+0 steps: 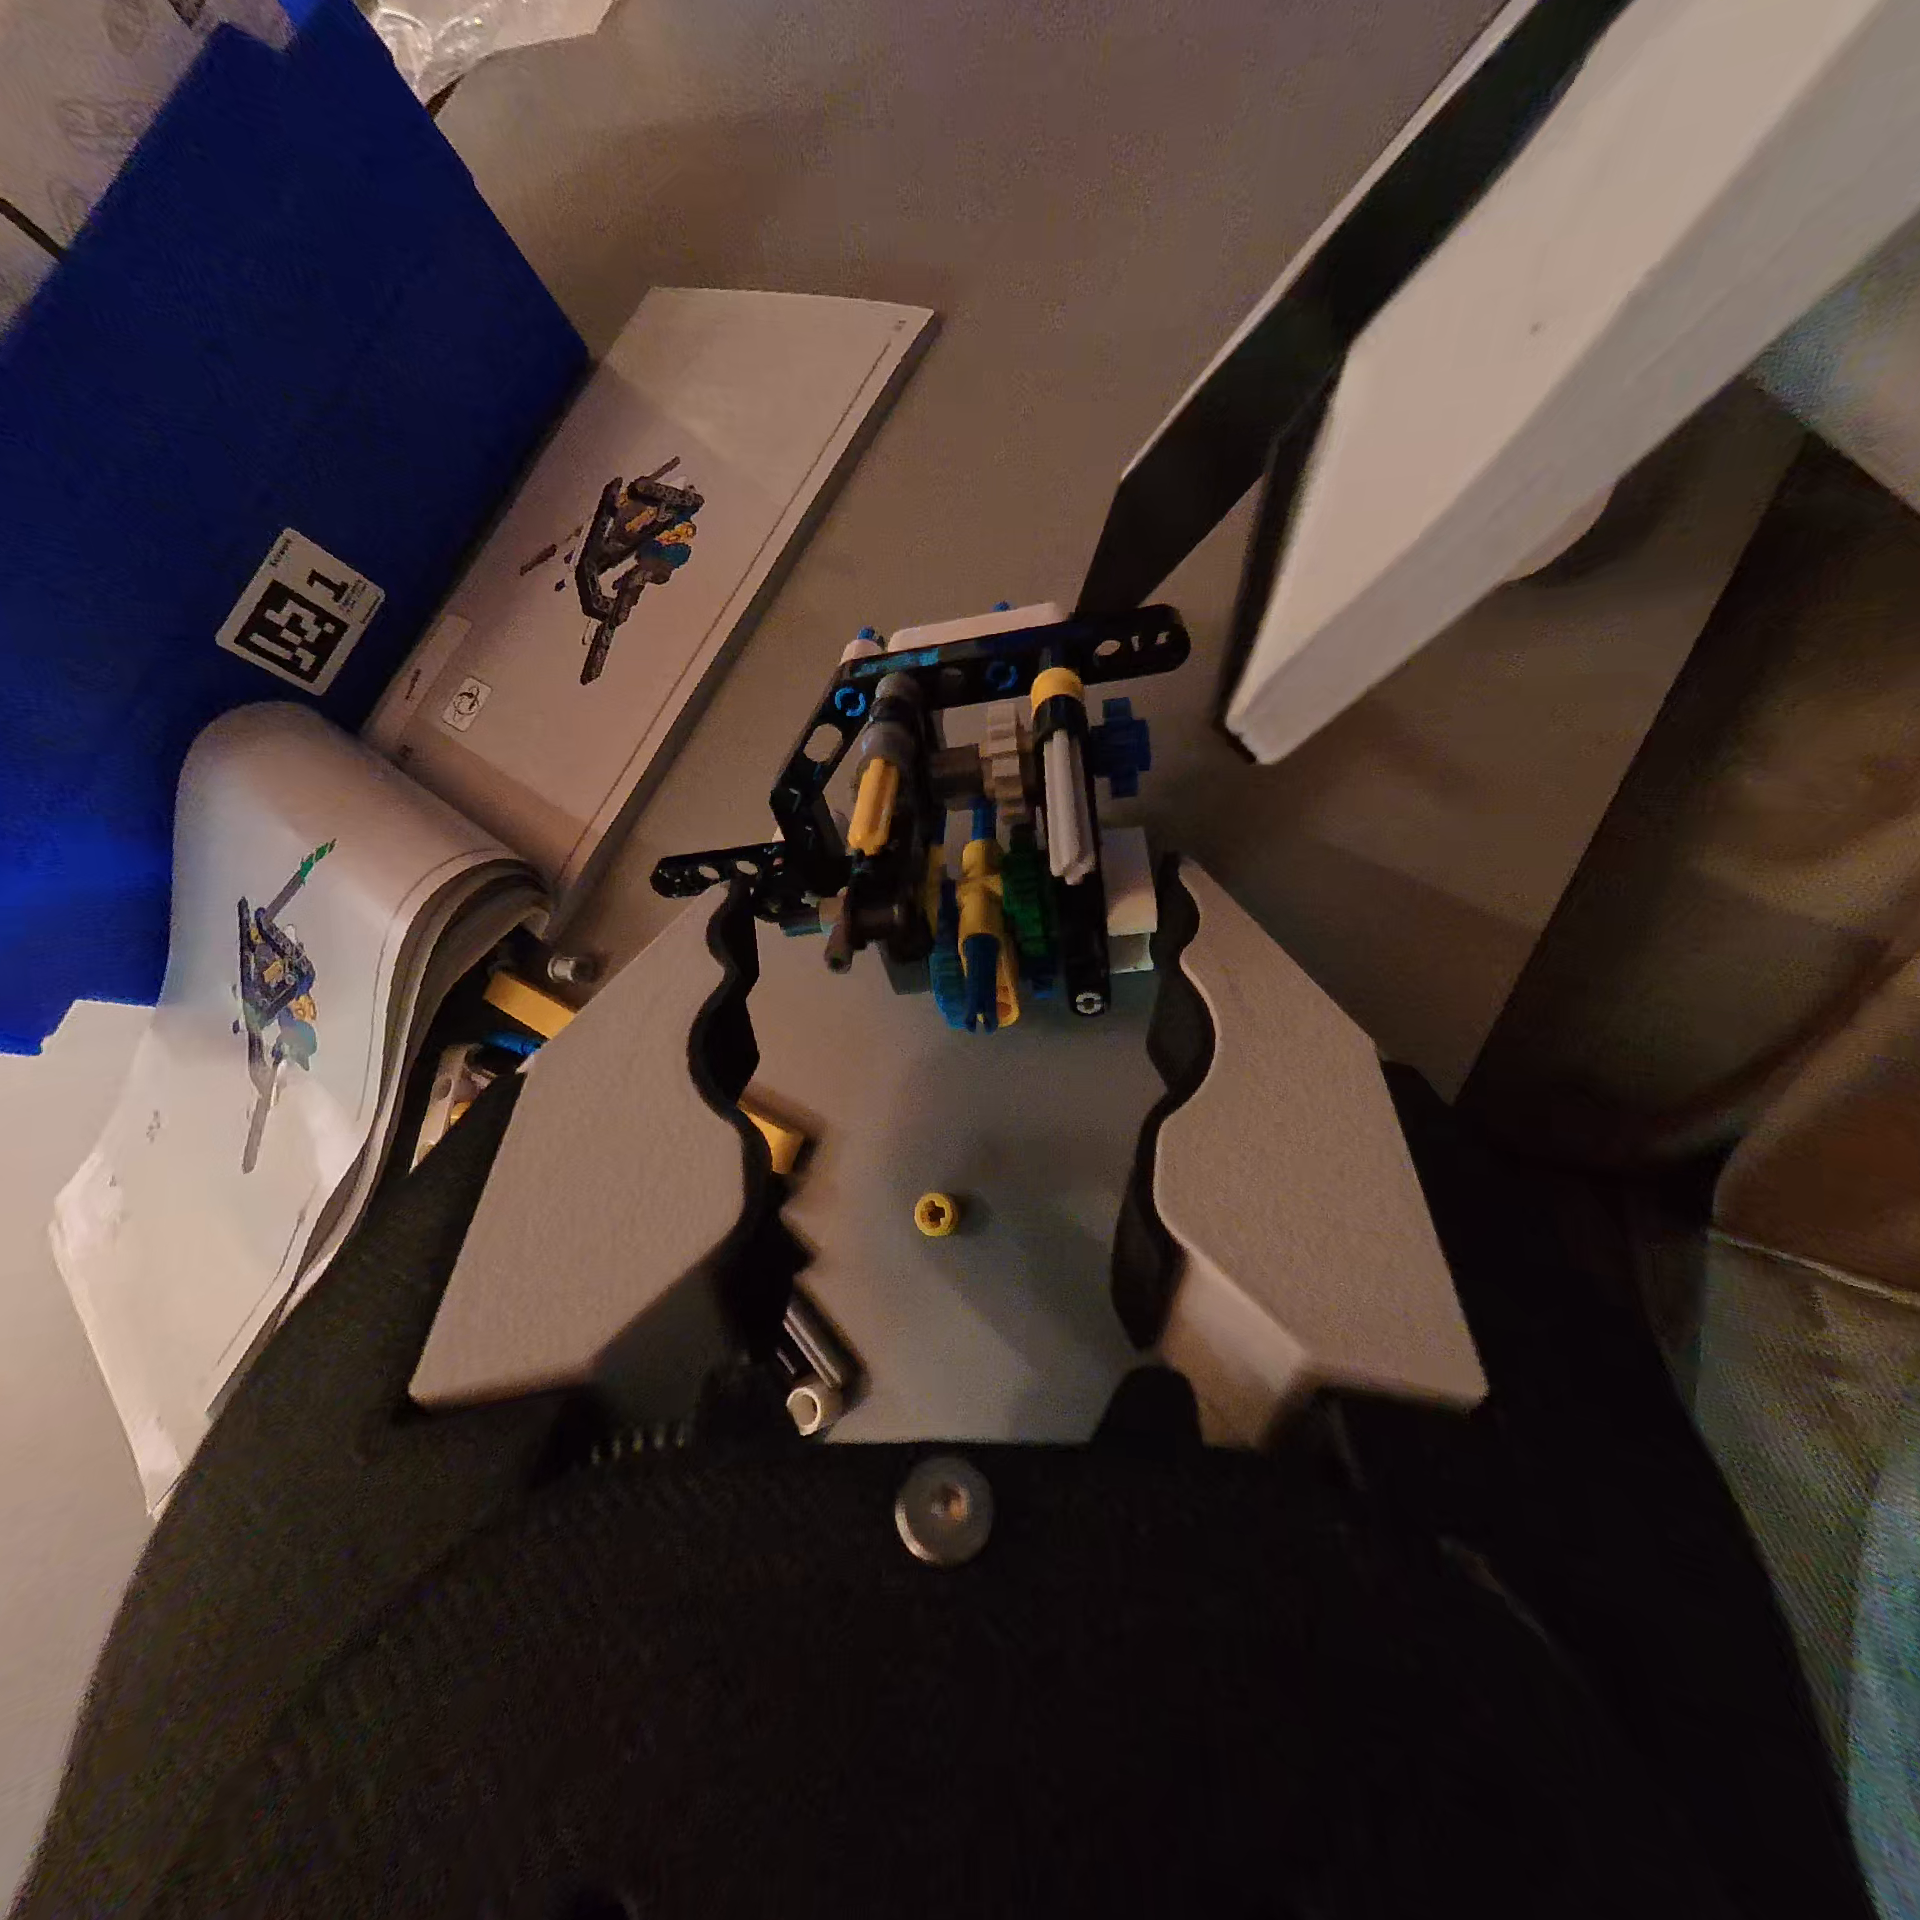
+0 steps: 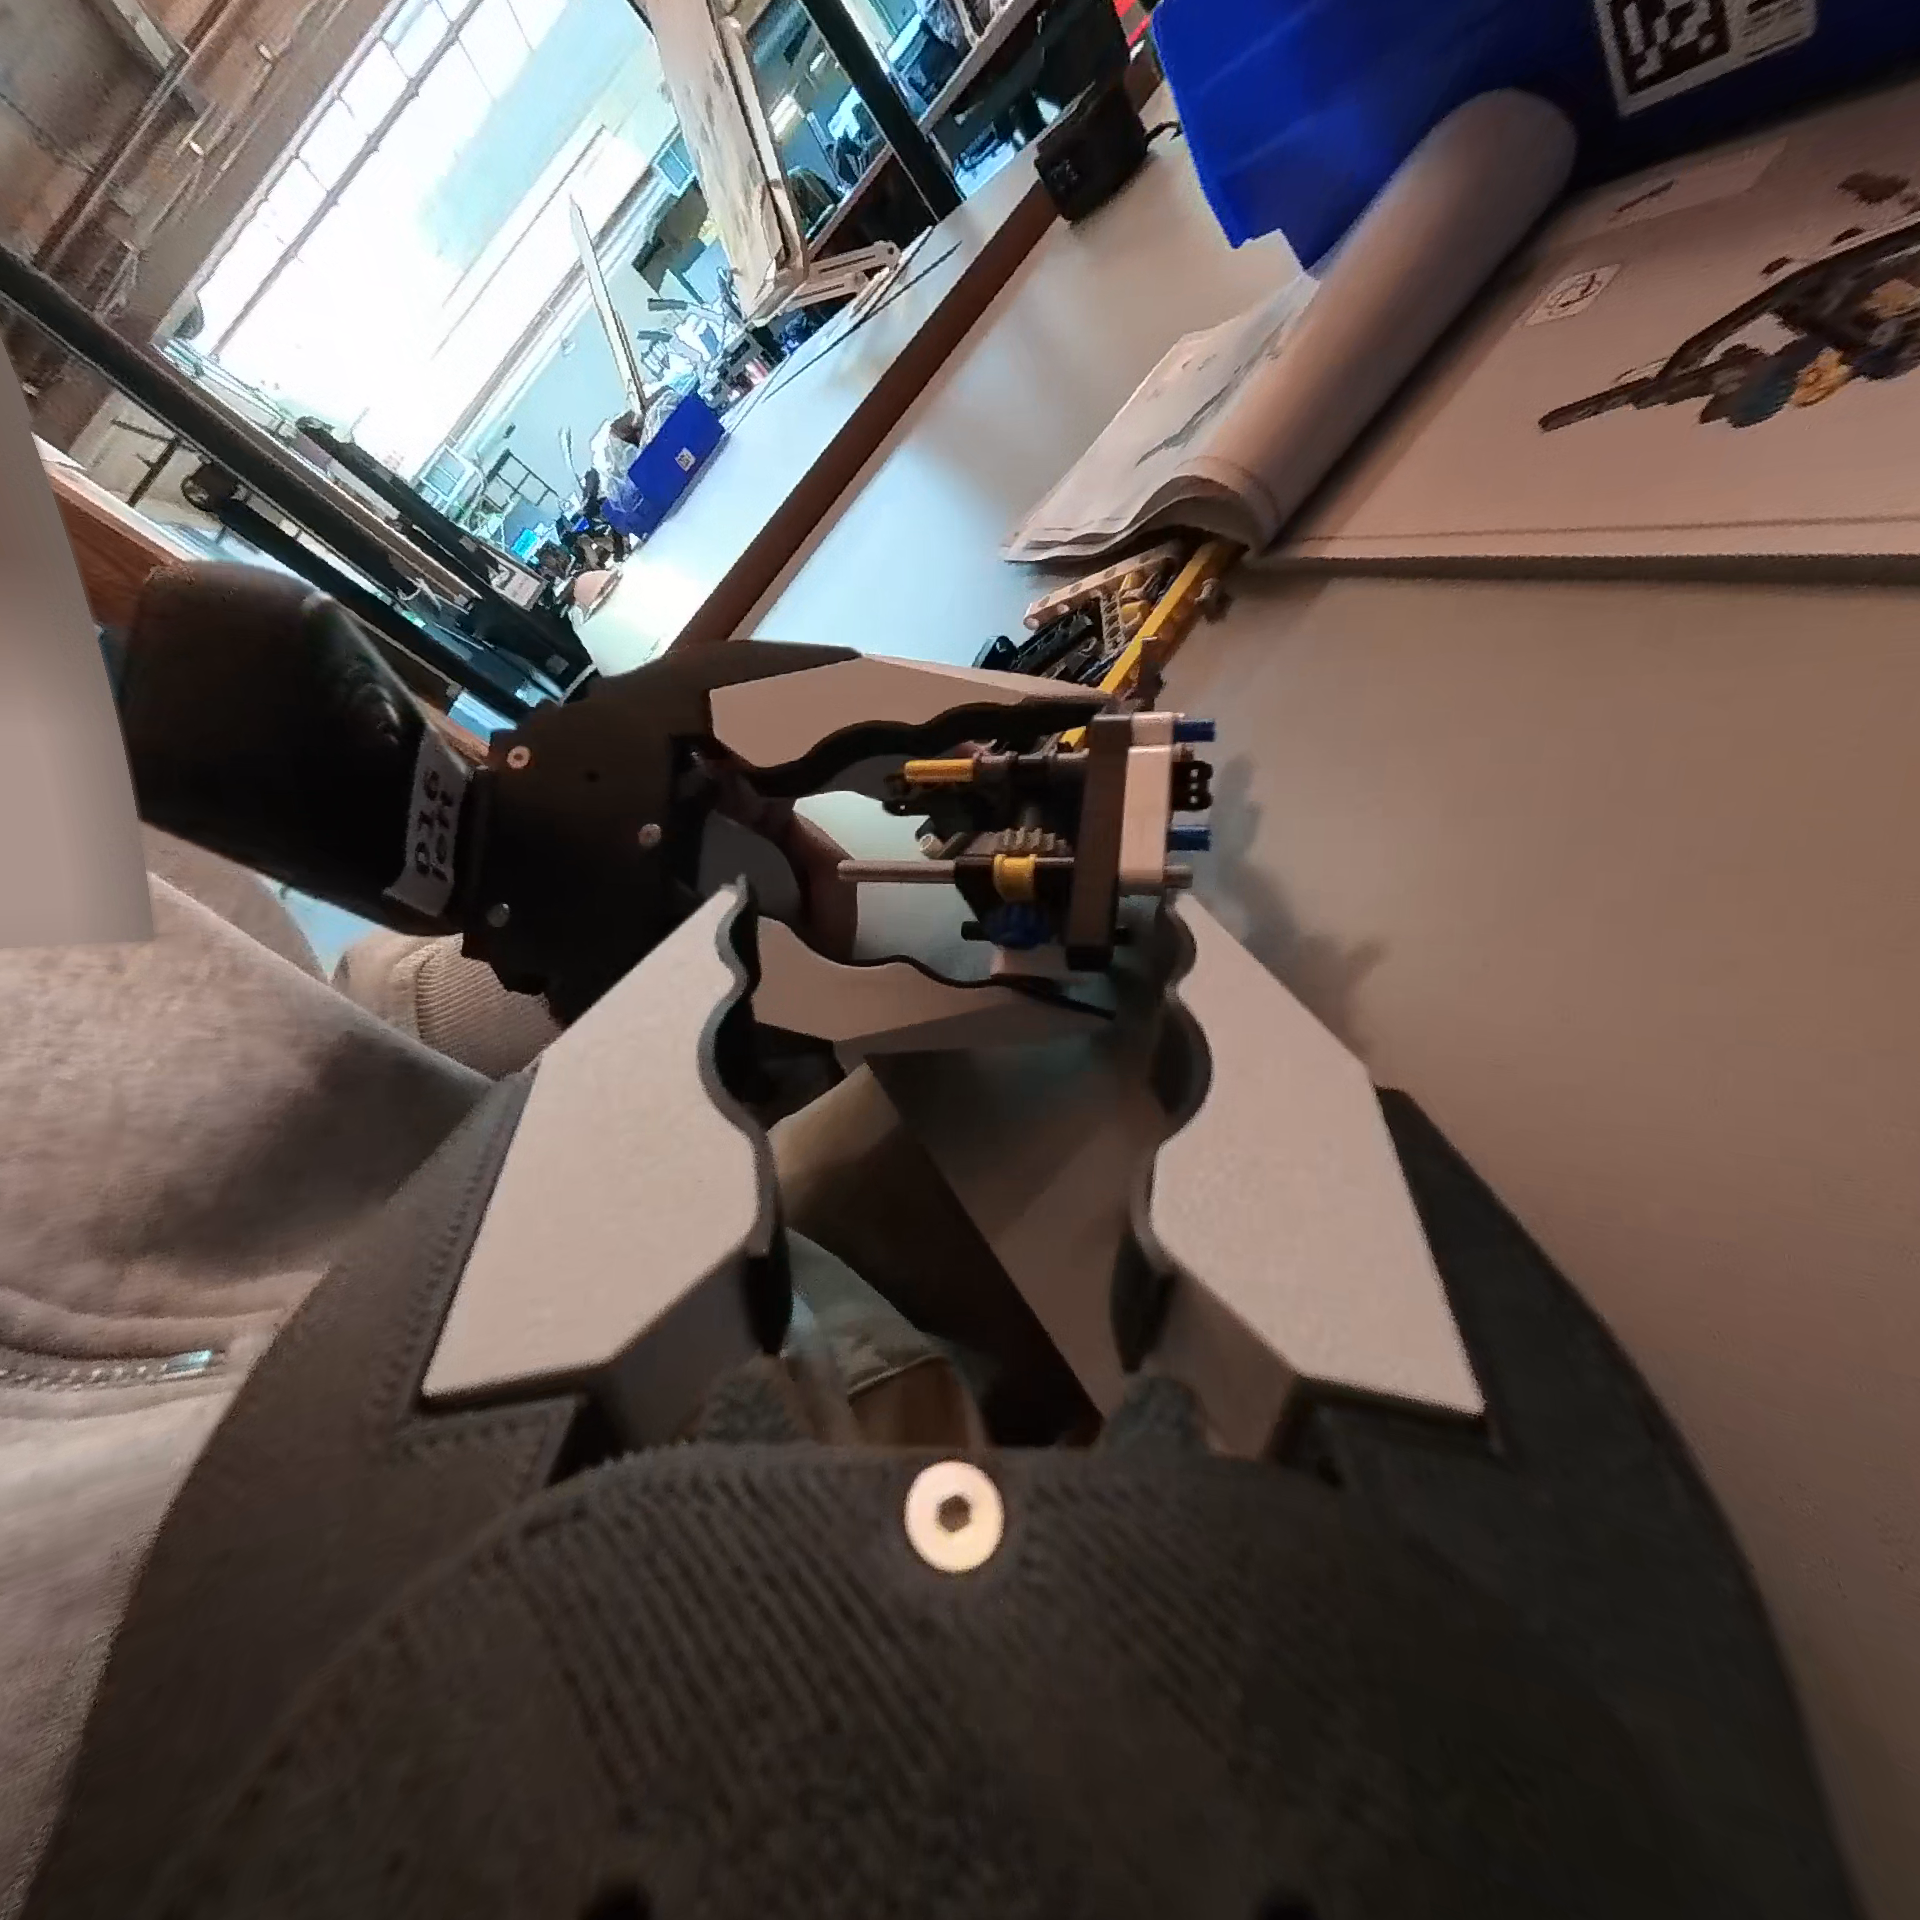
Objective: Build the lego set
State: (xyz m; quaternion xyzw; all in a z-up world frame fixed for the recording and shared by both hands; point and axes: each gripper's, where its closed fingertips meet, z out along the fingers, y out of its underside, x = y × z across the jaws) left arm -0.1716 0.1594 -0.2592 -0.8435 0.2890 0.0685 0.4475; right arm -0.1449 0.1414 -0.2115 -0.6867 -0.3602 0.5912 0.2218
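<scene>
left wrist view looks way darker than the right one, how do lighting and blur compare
Left wrist view: dim and warm-toned, the lego model fairly sharp, the blue bin and white edge at upper right smeared. Right wrist view: bright daylight blows out the windows, the booklet is soft, the model casts a shadow on the table.

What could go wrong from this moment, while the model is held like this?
1. The left gripper seems to hold the lego assembly only at its tips, one on a thin black beam; a push from the open right gripper might twist it loose.
2. The loose yellow bush on the table beneath may be knocked away.
</scene>
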